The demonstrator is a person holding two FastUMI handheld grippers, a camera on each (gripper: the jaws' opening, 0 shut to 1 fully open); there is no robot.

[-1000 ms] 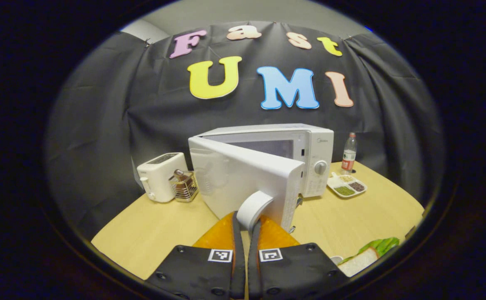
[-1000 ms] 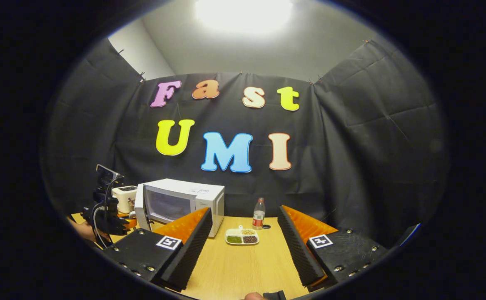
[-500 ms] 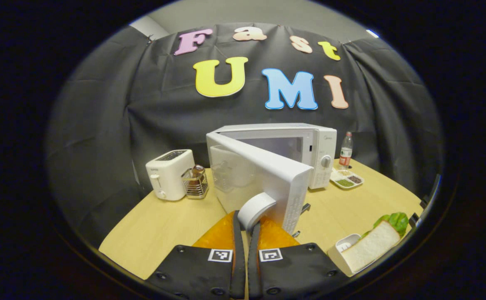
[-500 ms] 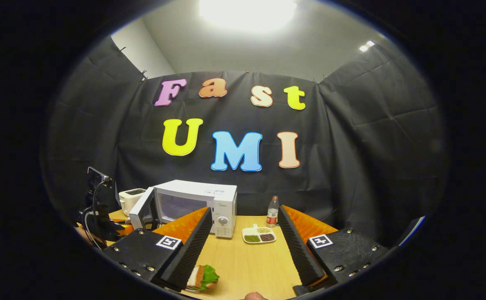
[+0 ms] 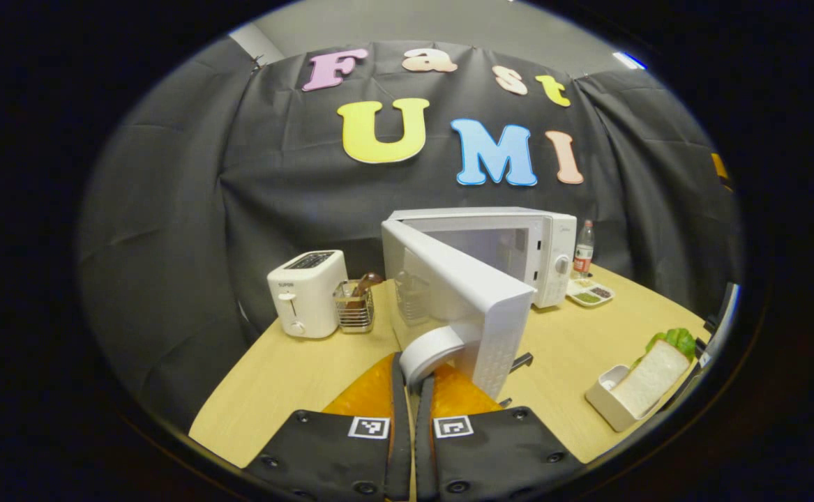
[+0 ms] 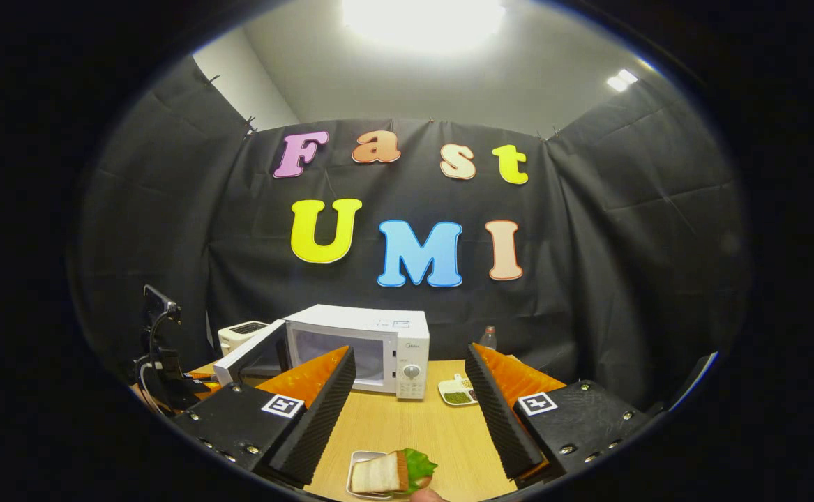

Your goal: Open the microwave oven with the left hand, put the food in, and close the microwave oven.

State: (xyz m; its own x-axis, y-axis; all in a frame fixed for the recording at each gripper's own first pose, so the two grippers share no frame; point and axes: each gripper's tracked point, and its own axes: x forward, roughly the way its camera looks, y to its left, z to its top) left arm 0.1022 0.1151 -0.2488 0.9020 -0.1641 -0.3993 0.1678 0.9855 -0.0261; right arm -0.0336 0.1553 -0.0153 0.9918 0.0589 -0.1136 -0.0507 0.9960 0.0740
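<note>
Left gripper (image 5: 410, 380): two black blocky finger mounts side by side, each bearing a square black-and-white coded tag on its upper inner corner, round screw heads at the outer corners. Right gripper (image 6: 410, 390): same black mounts, one tag apiece, screws along the lower edges, inner finger faces ribbed; far off to its left, a black rig with looping cables

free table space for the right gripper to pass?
Bare table runs between the sandwich tray and microwave, and left of the door in front of the toaster. Crowded: snack dish and bottle right of the microwave; left gripper on the handle.
</note>
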